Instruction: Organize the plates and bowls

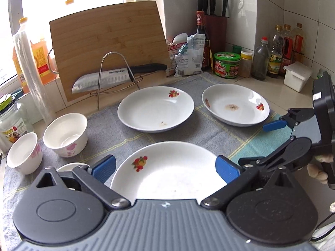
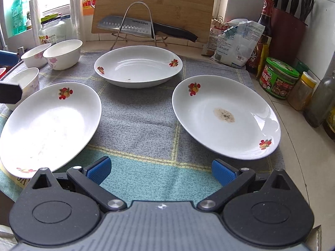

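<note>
Two low wrist views facing the counter's back wall, probably sharing three plates [image 1: 156,108].

The three plates, lower centre [image 1: 167,173], middle [image 1: 156,108] and right [image 1: 235,104] of the left view, look like glossy white ceramic with printed fruit motifs. The bowls [image 1: 66,133] at left share that smooth glaze. Beneath them the cloth [image 2: 138,113] is matt, coarse woven fabric. At upper centre the board [image 1: 108,41] shows matt bamboo grain, the knife [image 1: 100,79] a shiny dimpled steel blade, and the rack [image 1: 114,73] is bright metal wire. Each gripper, left [image 1: 165,167] and right [image 2: 161,170], has ribbed blue pads [image 2: 98,170] on matt black plastic.
</note>
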Demonstrator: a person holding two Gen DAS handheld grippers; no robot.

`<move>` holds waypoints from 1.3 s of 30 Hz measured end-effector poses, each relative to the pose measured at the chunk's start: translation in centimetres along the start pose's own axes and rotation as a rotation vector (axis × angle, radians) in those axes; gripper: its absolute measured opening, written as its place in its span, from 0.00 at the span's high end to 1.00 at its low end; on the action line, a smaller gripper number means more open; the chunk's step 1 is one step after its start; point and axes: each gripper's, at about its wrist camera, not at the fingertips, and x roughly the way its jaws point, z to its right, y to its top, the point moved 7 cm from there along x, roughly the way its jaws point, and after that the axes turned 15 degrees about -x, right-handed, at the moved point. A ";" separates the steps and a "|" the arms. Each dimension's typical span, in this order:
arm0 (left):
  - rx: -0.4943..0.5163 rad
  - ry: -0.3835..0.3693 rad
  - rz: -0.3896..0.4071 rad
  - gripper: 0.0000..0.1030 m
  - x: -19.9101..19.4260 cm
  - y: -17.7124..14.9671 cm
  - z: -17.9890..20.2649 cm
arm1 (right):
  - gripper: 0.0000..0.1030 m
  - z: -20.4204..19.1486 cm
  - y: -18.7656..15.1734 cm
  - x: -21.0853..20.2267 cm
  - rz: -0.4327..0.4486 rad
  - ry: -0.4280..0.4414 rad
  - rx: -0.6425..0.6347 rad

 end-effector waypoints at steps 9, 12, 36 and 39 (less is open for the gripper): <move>0.071 -0.039 -0.150 0.02 -0.7 -6.4 -4.0 | 0.00 -2.2 1.1 -1.3 -0.024 -0.053 -0.004; 0.051 -0.056 -0.187 0.02 -0.2 -7.9 -4.9 | 0.00 -3.0 1.2 -1.6 -0.033 -0.058 0.010; 0.046 -0.091 -0.189 0.00 3.4 -9.0 -3.9 | 0.00 -6.0 3.1 2.1 -0.063 0.258 -0.062; 0.045 -0.091 -0.186 0.00 3.4 -9.0 -3.9 | 0.00 -6.0 3.2 3.7 -0.091 0.302 -0.096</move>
